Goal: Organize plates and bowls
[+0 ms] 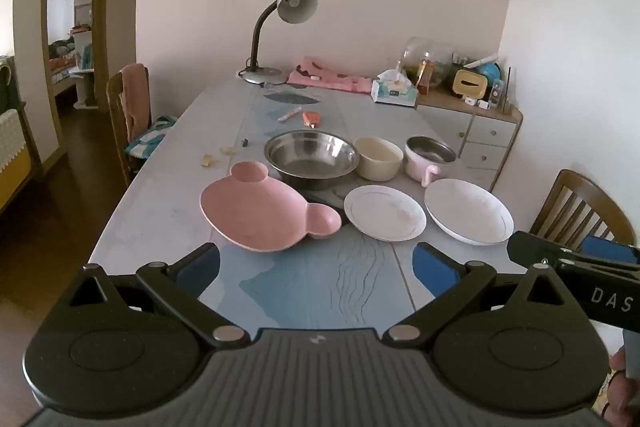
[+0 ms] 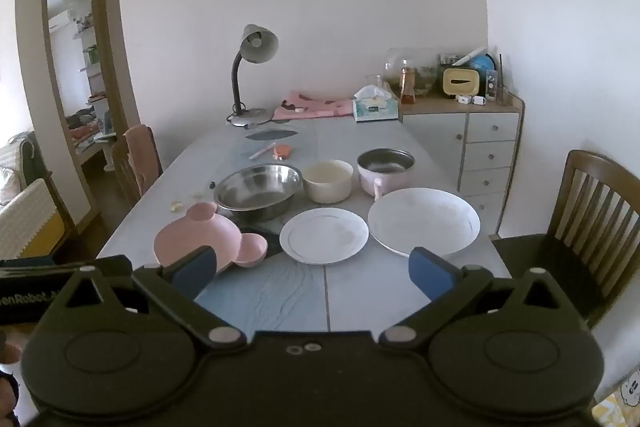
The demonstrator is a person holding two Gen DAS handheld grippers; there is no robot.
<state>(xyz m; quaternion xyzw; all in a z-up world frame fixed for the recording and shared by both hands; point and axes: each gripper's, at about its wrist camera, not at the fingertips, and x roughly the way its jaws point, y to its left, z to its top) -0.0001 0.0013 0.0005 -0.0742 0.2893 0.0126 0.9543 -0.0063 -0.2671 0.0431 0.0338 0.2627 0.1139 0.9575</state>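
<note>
Claws both wide, empty: left claw [image 1: 316, 267], right claw [image 2: 314, 273], above bench [image 1: 160, 187] near edge. Ahead: pink bear plate [image 1: 260, 211], 2 white plates, steel bowl [image 1: 311, 157], cream bowl [image 1: 378, 157], pink mug-pot.

A pale grey table [image 1: 168, 163] with a blue wave-patterned runner [image 1: 320, 279] holds a pink bear-shaped plate [image 1: 264, 213], two white plates [image 1: 384, 213] [image 1: 468, 209], a silver steel bowl [image 1: 312, 157], a cream bowl [image 1: 378, 159] and a pink mug [image 1: 428, 159].
</note>
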